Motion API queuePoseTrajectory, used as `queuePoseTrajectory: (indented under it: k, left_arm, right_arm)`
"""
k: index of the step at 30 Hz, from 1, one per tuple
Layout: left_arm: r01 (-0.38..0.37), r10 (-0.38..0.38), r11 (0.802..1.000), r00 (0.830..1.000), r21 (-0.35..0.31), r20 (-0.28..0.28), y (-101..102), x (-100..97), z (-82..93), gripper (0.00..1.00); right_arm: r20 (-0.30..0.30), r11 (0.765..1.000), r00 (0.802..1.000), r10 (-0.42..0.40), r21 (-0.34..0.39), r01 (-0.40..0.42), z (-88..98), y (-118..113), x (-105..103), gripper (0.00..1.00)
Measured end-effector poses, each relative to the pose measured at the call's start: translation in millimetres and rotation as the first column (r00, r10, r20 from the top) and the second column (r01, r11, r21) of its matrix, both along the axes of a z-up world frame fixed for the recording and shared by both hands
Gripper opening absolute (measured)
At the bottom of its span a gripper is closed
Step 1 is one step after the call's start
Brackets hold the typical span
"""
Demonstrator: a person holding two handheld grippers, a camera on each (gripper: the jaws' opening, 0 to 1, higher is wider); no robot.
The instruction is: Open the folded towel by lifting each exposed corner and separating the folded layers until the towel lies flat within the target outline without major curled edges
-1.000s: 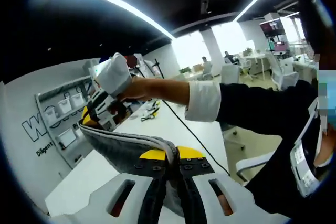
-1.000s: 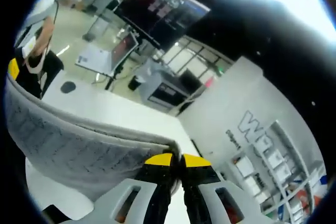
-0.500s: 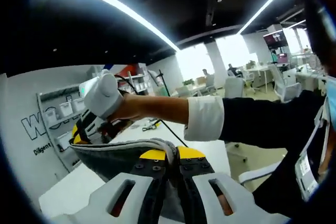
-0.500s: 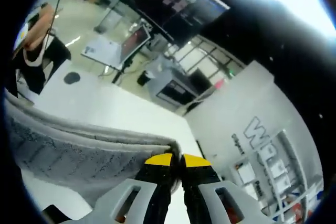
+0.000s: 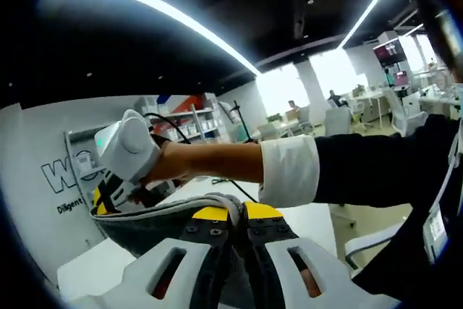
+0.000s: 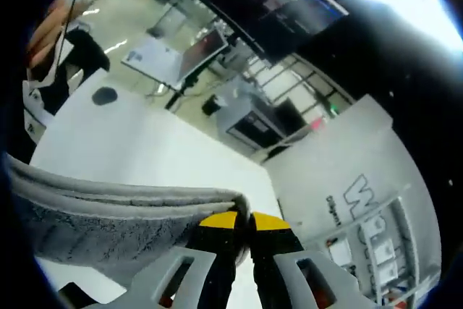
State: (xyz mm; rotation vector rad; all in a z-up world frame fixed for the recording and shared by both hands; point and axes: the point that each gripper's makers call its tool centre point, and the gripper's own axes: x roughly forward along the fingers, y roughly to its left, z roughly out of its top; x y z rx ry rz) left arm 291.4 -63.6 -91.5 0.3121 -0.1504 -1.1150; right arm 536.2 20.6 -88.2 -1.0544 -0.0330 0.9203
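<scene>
Towel: grey towel (image 5: 155, 216), lifted off the white table (image 5: 94, 269) and stretched as a taut band between the two grippers; in the right gripper view the same towel (image 6: 101, 211) runs from the yellow jaw tips out to the left edge, its doubled hem uppermost.
Towel layers: at least two thicknesses show along the upper edge in the right gripper view; whether the cloth is fully unfolded cannot be told.
Left gripper: left gripper (image 5: 237, 215), jaws pressed together on one end of the towel, yellow tips pinching the hem.
Right gripper: right gripper (image 6: 243, 221), jaws closed on the other end of the towel; in the left gripper view it appears as a white unit (image 5: 119, 175) at the far end of the towel, with yellow tips at the cloth.
Hand: a hand (image 5: 172, 168) grips that unit, its forearm in a white cuff (image 5: 289, 170) and dark sleeve (image 5: 383, 164) reaching across above the towel.
Table: white top beneath the towel, with a dark round mark (image 6: 105, 95) near its far edge in the right gripper view.
Beyond the table: white wall with dark lettering (image 6: 358, 193), shelving (image 5: 87, 161), a large dark screen (image 6: 275, 12) and bright ceiling light strips (image 5: 152, 9).
</scene>
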Motion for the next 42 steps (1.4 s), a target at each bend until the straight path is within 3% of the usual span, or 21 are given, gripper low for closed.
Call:
queuePoseTrajectory:
  k: [7, 23, 32, 42]
  left_arm:
    - [-0.037, 0.037, 0.999, 0.999, -0.028, -0.008, 17.5, 3.3, -3.4, 0.04]
    - [-0.110, 0.110, 0.994, 0.994, -0.012, -0.015, 50.2, 3.8, -23.6, 0.05]
    - [-0.147, 0.147, 0.989, 0.989, -0.005, -0.024, 63.6, 8.5, -29.2, 0.05]
    - [-0.168, 0.169, 0.986, 0.985, 0.014, -0.040, 78.3, 10.2, -46.9, 0.05]
  right_arm:
    - [0.006, 0.999, 0.999, 0.039, -0.022, -0.039, -6.6, 26.8, 5.7, 0.00]
    - [-0.032, 0.991, 0.992, 0.123, -0.047, -0.124, -40.1, 79.7, -0.8, 0.00]
    - [-0.044, 0.988, 0.988, 0.145, -0.047, -0.147, -53.7, 94.5, -2.8, 0.01]
    - [-0.058, 0.987, 0.987, 0.147, -0.054, -0.150, -70.0, 101.3, -1.4, 0.01]
